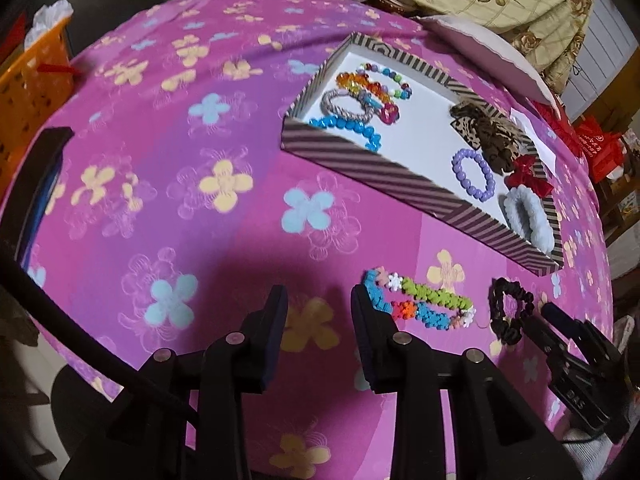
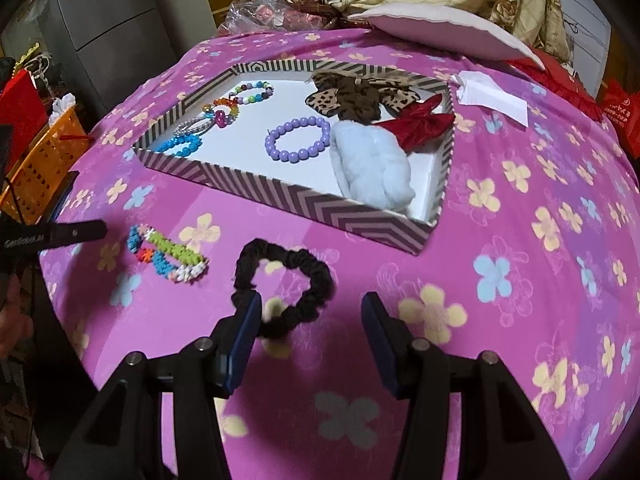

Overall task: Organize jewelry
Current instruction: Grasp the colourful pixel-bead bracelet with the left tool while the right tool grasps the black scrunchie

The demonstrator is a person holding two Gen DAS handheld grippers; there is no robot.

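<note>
A striped box on the pink flowered cloth holds bead bracelets on its left, a purple bead bracelet, and leopard, red and white scrunchies on its right. A multicolour bead bracelet and a black scrunchie lie on the cloth in front of the box. My left gripper is open, its right finger touching the multicolour bracelet's left end. My right gripper is open, with the black scrunchie's near loop between its fingers.
An orange basket stands off the left edge of the cloth. A pale cushion and floral fabric lie behind the box. A white paper slip lies right of the box. A dark flat object lies at the left.
</note>
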